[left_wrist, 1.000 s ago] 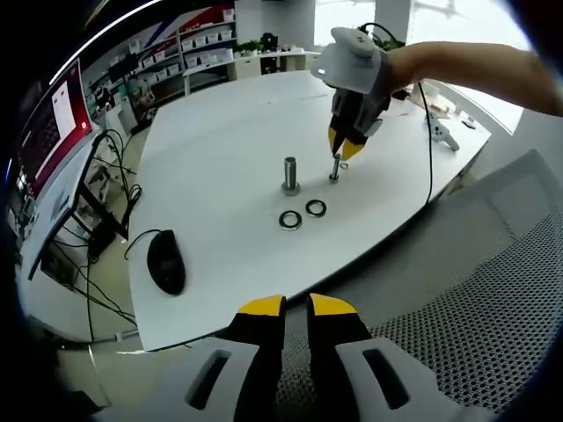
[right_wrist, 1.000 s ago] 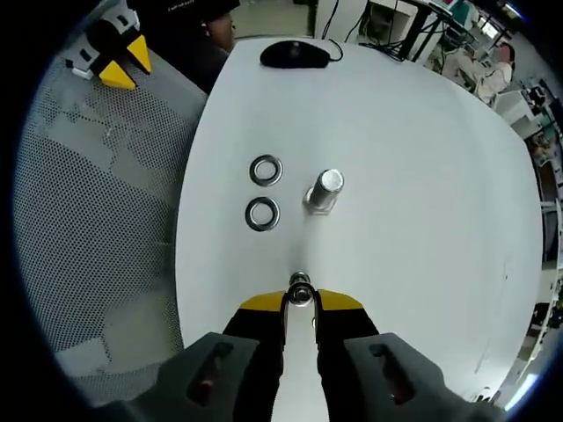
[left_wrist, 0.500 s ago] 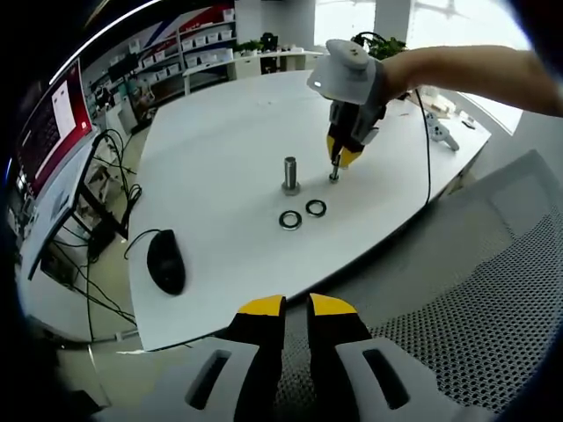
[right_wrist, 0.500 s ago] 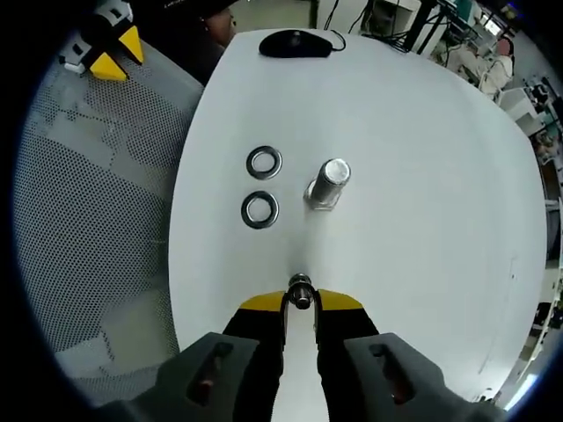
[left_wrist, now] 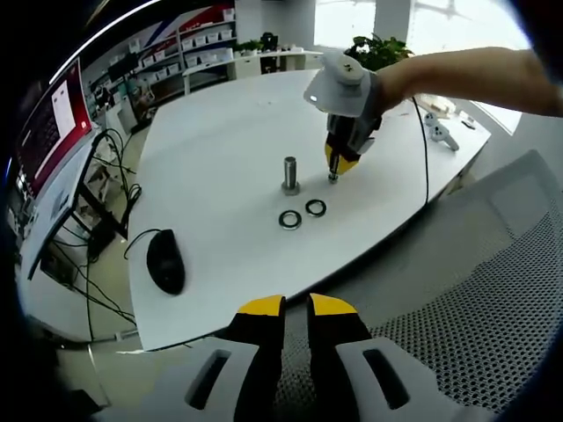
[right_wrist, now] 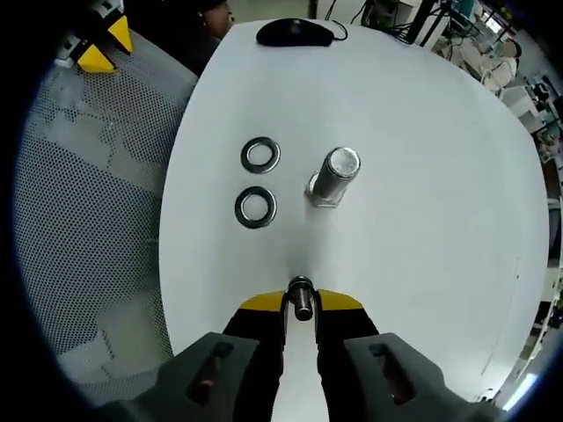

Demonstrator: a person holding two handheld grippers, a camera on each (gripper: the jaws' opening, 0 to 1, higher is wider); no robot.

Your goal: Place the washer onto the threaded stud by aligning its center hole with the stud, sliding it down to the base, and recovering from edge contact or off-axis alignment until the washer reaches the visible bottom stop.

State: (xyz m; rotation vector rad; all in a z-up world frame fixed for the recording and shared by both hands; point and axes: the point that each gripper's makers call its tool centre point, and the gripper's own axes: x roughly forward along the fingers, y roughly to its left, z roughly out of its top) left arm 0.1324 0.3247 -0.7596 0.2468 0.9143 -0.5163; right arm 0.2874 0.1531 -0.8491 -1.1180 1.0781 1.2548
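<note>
A thick metal stud (left_wrist: 289, 174) stands upright on its base on the white table (left_wrist: 211, 167). Two loose washers (left_wrist: 289, 219) (left_wrist: 316, 207) lie flat just in front of it. In the right gripper view they are the near washer (right_wrist: 255, 207) and the far washer (right_wrist: 260, 155), left of the thick stud (right_wrist: 332, 176). My right gripper (right_wrist: 301, 303) is shut on a small thin metal stud (right_wrist: 302, 297), held end-up between its yellow tips. From the left gripper view the right gripper (left_wrist: 339, 164) points down at the table right of the thick stud. My left gripper (left_wrist: 296, 308) hangs off the table, jaws together and holding nothing.
A black mouse (left_wrist: 165, 261) with its cable lies near the table's front left edge, also the mouse (right_wrist: 294, 32). A mesh chair (left_wrist: 475, 299) stands beside the table. A person's arm (left_wrist: 466, 75) reaches over the table. Shelves and a monitor (left_wrist: 53, 123) line the left.
My right gripper has shifted slightly toward the thick stud with the small stud still in it. The left gripper, washers and thick stud have not moved.
</note>
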